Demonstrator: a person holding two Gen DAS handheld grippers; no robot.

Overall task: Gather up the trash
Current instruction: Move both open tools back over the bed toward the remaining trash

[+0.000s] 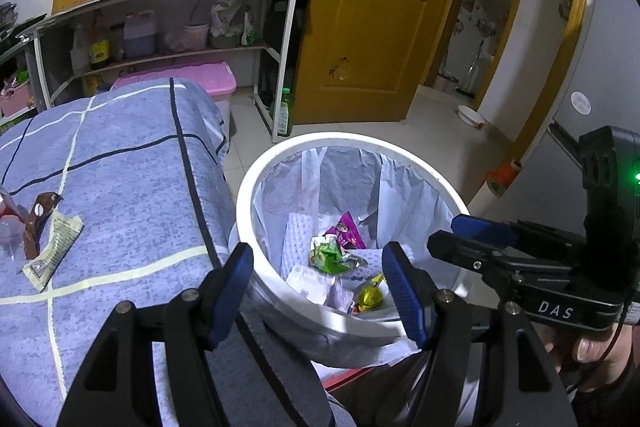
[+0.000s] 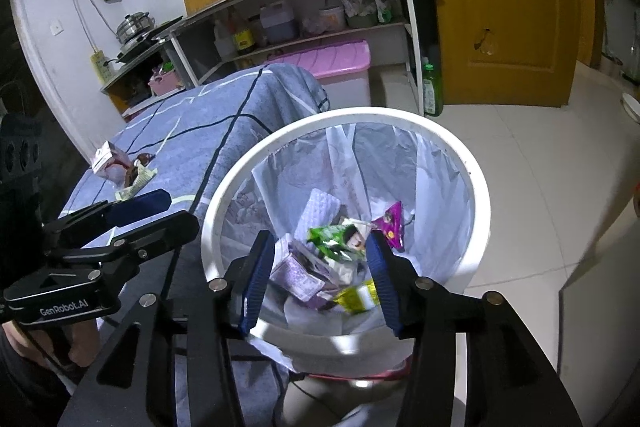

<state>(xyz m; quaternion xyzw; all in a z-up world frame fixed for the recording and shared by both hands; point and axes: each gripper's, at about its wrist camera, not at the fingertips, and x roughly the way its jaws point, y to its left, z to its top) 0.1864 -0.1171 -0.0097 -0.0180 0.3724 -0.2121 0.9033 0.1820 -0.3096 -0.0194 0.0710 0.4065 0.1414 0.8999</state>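
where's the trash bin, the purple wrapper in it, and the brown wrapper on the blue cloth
trash bin [image 2: 476,183], right wrist view, on its white rim
purple wrapper [image 2: 393,219], right wrist view, middle of the packet
brown wrapper [image 1: 38,217], left wrist view, upper part, near its white spot

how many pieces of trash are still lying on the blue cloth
3 visible: a brown wrapper, a cream printed wrapper partly beneath it, and a small white-and-red carton beside them. More may be hidden behind these.
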